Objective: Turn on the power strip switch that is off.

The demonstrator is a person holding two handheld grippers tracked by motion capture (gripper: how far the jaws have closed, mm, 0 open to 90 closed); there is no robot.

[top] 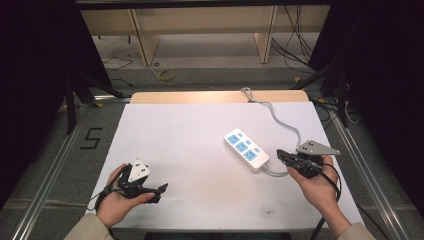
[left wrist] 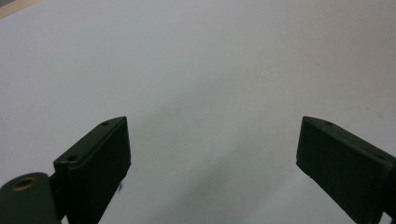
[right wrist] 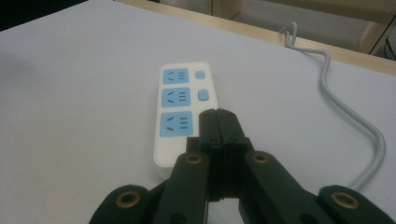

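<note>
Holding our right gripper (right wrist: 218,114) with its jaws pressed together on nothing, we've got it just beside the near end of the white power strip (top: 246,149), which lies on the white table (top: 190,150) right of centre, its grey cord (top: 285,122) trailing off the far edge. Our left gripper (left wrist: 212,140) hangs wide open over bare tabletop.
</note>
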